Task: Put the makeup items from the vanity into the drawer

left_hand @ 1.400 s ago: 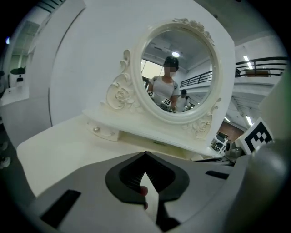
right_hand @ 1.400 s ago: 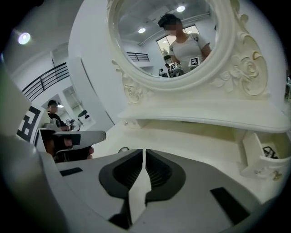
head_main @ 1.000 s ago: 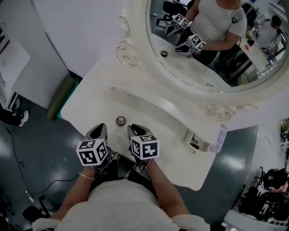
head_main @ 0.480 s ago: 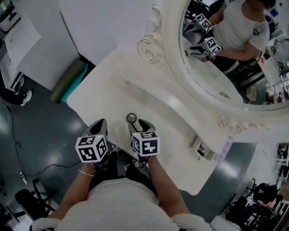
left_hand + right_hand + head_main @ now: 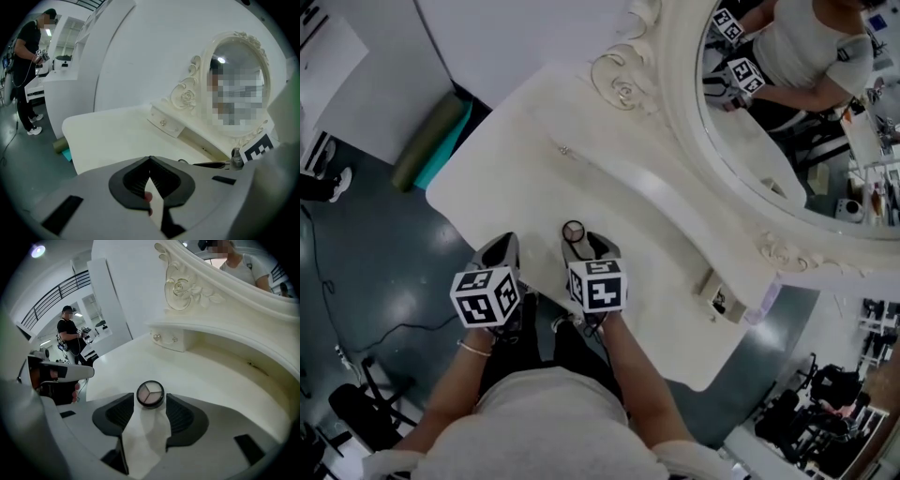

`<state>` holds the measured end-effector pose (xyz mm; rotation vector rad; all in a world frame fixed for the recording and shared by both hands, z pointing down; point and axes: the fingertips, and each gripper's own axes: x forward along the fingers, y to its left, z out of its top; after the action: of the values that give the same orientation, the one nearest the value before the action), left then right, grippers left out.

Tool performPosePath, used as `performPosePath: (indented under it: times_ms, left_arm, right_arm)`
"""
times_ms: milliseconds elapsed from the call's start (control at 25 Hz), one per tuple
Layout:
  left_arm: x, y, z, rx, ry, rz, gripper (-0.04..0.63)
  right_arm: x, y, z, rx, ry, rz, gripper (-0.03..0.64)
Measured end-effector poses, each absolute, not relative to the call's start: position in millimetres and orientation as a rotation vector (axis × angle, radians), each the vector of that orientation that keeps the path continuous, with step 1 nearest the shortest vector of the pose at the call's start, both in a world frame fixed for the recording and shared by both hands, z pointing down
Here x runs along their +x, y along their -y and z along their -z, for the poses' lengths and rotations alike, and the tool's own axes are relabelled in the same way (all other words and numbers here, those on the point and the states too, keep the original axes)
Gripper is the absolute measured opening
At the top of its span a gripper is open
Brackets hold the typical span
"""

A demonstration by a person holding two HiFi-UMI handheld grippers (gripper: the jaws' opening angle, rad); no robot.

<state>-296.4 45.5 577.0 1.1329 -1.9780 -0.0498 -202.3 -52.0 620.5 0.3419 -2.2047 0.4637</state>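
A small round compact (image 5: 574, 230) with three pale shades (image 5: 150, 393) lies on the white vanity top (image 5: 516, 187). My right gripper (image 5: 589, 246) is open. Its jaws have just been opening, and the compact sits at the tips of its fingers (image 5: 179, 414), with the pads not pressing on it. My left gripper (image 5: 502, 247) hovers at the vanity's front edge, left of the compact. Its tips (image 5: 150, 160) meet, shut on nothing. The small drawer with a knob (image 5: 162, 123) under the mirror shelf (image 5: 165, 338) is closed.
The oval carved mirror (image 5: 787, 112) stands at the back of the vanity. A small box-like item (image 5: 717, 295) and a lavender piece (image 5: 759, 300) lie at the right end. A green roll (image 5: 427, 141) lies on the floor to the left. A person (image 5: 23, 70) stands far off.
The right gripper has come down to the compact with its jaws spread, so the compact now sits at its tips. The left gripper has sunk a little beside it.
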Motion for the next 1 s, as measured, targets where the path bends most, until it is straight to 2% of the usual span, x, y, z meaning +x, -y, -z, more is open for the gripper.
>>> performPosePath:
  times_ms: [1000]
  left_arm:
    - [-307.2,-24.3,-585.5,1.216,1.898,0.029,0.003]
  right_arm:
    - [-203.6,55.3,-624.1,0.444,2.147,-0.446,0.209]
